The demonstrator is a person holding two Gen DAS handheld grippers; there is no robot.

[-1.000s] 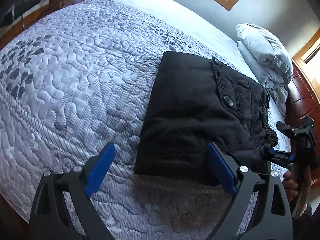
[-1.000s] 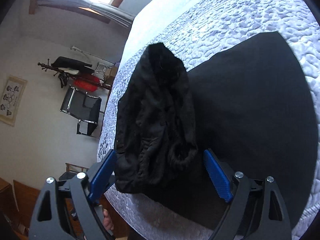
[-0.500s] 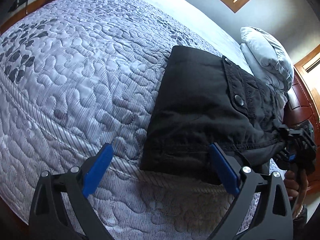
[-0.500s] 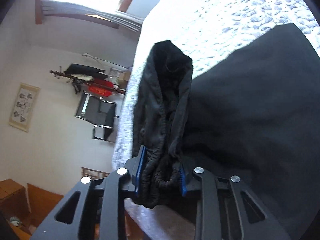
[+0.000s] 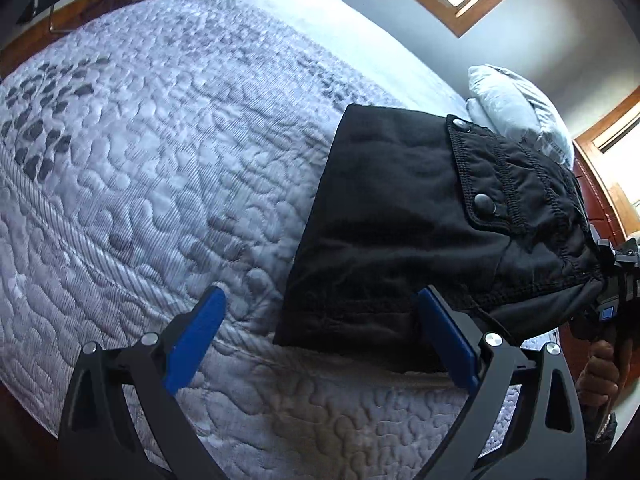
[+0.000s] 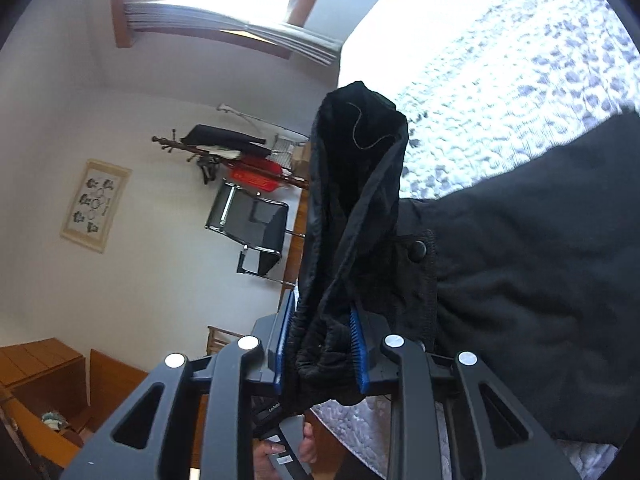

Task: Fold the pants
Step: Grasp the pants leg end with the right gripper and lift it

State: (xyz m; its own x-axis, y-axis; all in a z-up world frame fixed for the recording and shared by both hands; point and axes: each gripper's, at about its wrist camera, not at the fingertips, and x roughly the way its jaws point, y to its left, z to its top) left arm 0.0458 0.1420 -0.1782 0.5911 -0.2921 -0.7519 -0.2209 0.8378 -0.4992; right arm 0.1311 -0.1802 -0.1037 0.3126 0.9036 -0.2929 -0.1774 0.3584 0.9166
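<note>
Your right hand-held gripper [image 6: 320,350] had just closed on the pants' [image 5: 400,216] waistband at lower centre, while your left hand-held gripper [image 5: 320,336] gaped apart beside their hem.

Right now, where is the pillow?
In the left wrist view, the pillow sits at the bed's far right end, just beyond the black pants, under the window.

A home bedroom: a quilted bed [image 5: 168,168] with pillows [image 5: 516,108], wood-framed window [image 6: 216,4], coat rack [image 6: 224,152].
</note>
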